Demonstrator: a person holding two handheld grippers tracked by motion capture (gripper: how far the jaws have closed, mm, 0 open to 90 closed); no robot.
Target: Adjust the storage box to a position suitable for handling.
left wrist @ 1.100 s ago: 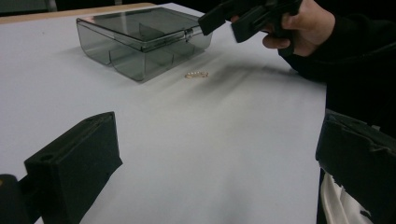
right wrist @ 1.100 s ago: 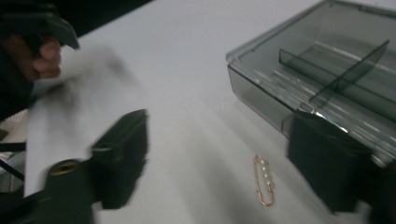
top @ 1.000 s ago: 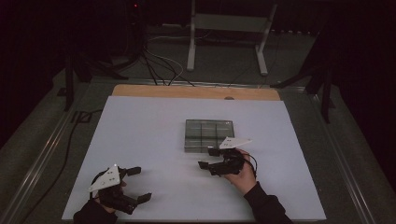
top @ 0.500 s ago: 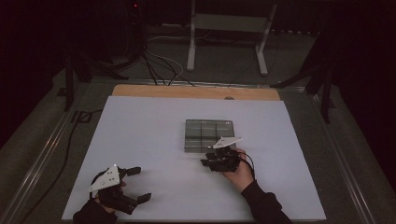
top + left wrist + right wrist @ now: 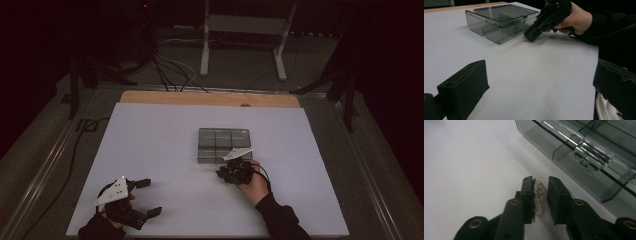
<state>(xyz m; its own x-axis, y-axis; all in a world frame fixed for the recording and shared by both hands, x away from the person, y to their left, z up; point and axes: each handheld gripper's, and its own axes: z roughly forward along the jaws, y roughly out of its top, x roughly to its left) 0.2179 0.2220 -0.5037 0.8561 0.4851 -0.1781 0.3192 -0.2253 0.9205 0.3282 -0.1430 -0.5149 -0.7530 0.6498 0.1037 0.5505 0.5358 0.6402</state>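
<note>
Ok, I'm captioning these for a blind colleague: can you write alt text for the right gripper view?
The right gripper points down at a white table, and a small beaded gold earring lies between its two black jaws, which have just been closing and have not yet pinched it. Just beyond stands a smoky clear plastic box with its lid latched by a clear clasp.

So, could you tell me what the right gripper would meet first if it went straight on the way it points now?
Probably the small beaded earring lying on the white table between the jaws of the right gripper, which have just been closing; just beyond it stands the smoky plastic box.
</note>
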